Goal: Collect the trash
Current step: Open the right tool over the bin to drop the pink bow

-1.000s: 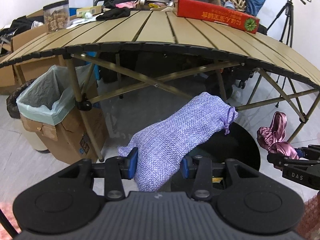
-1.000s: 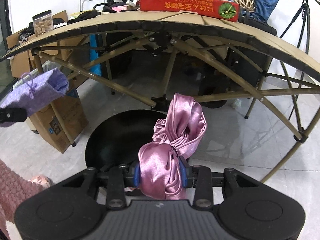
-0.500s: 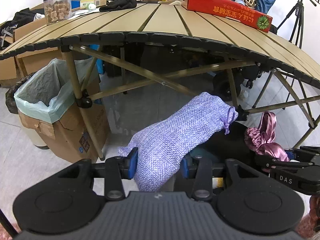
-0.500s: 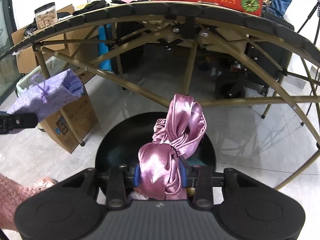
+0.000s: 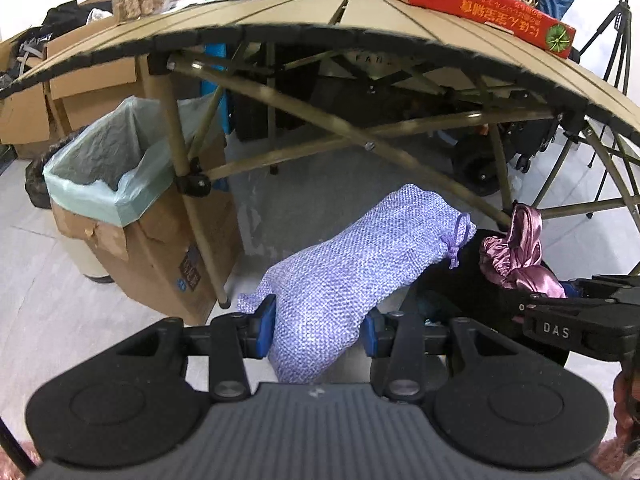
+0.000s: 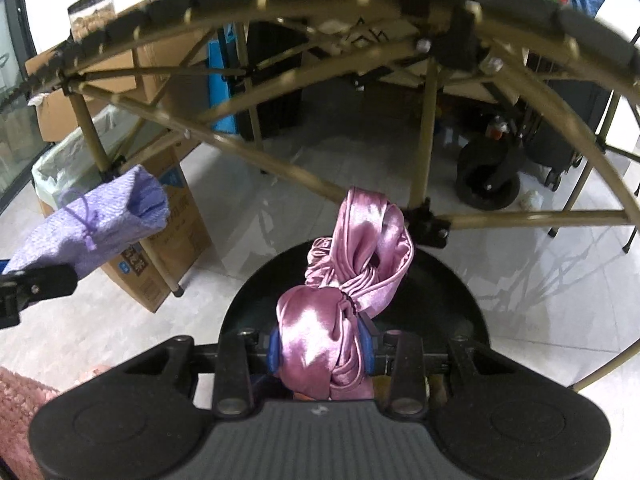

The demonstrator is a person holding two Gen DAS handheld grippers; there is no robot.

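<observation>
My left gripper is shut on a lilac woven drawstring pouch, held in the air; the pouch also shows at the left of the right wrist view. My right gripper is shut on a knotted pink satin cloth, which also shows in the left wrist view. Both hang over a round black bin on the floor, in front of the folding table. A cardboard box lined with a pale green bag stands to the left.
A tan slatted folding table with crossed legs spans overhead; it carries a red box, a jar and clutter. Cardboard boxes stand at the left, a wheeled case and a tripod at the right. The floor is pale tile.
Both grippers have moved down and forward towards the table, which now looms larger overhead. The pouch and the pink cloth stay gripped; the right gripper sits closer to the left one.
</observation>
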